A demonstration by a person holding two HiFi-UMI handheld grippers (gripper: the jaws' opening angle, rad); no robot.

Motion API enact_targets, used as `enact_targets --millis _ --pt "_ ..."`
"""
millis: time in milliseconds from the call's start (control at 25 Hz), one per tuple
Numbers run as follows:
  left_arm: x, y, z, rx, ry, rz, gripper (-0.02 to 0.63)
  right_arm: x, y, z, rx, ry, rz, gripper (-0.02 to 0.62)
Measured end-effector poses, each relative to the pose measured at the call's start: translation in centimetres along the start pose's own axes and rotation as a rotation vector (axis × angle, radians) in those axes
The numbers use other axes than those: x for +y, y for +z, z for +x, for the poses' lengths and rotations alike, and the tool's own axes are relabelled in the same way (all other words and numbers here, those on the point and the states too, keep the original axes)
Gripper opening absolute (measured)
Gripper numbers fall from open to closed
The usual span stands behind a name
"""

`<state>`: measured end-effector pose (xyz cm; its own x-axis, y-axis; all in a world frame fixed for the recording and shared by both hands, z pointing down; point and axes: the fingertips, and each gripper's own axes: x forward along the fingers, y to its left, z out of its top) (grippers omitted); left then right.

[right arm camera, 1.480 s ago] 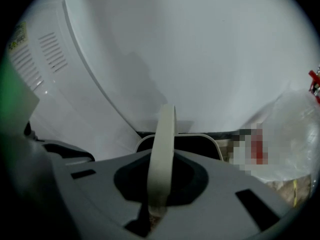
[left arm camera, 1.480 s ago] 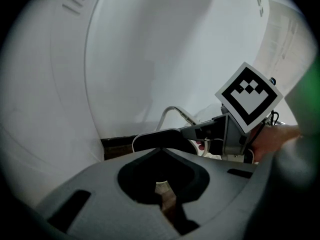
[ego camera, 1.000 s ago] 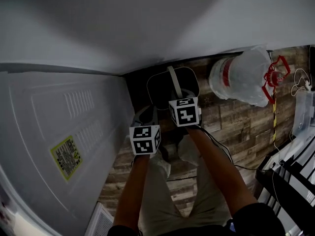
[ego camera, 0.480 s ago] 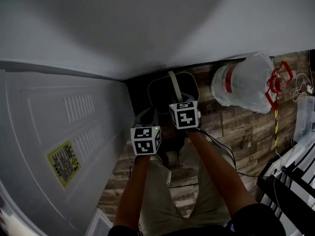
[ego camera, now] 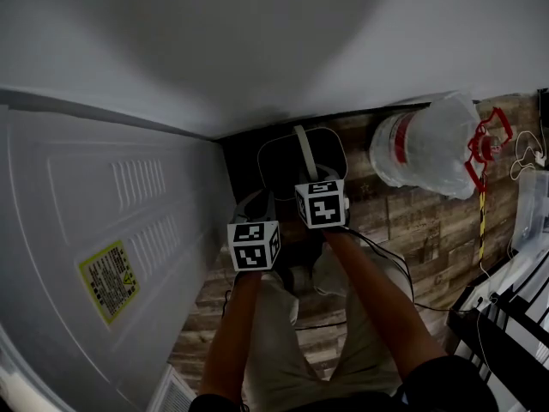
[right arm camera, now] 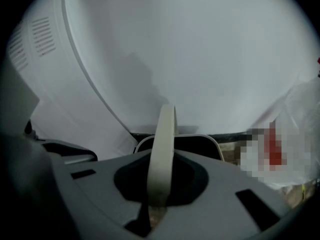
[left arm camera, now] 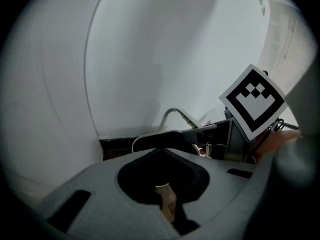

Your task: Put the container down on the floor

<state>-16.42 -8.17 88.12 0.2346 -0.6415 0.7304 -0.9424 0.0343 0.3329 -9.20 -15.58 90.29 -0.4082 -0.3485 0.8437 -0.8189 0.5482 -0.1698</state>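
The right gripper [right arm camera: 156, 206] has its fingers closed on the upright handle [right arm camera: 162, 149] of the container [ego camera: 279, 160]. The container hangs straight below them, low over the floor [ego camera: 403, 217]. The left gripper [left arm camera: 167, 206] is just beside the container, its fingers closed on nothing.

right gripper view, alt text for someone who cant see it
The right gripper is shut on the pale handle of a dark container with a light rim, just ahead by a white wall. A white vented panel stands at left; a clear bag with red inside lies at right.
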Motion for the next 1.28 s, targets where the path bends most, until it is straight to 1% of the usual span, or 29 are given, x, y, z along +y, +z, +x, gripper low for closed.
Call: enact_targets --millis 320,560,960,1280 --pt "-0.9 -0.8 -0.5 0.021 -0.009 -0.018 0.018 0.1 -1.7 -0.4 0.032 0.003 0.009 0.031" --pt "-1.5 -1.6 -0.4 0.037 -0.013 -0.031 0.018 -0.1 -2.5 -0.7 0.034 0.014 0.048 0.032" --pt "-3.1 -1.8 0.7 0.054 -0.041 -0.008 0.018 -1.2 -4.0 -1.1 0.027 0.027 0.063 0.032" --pt "-5.3 -1.9 1.9 0.068 -0.078 0.017 0.018 -3.5 -4.6 -1.5 0.033 0.011 0.059 0.032"
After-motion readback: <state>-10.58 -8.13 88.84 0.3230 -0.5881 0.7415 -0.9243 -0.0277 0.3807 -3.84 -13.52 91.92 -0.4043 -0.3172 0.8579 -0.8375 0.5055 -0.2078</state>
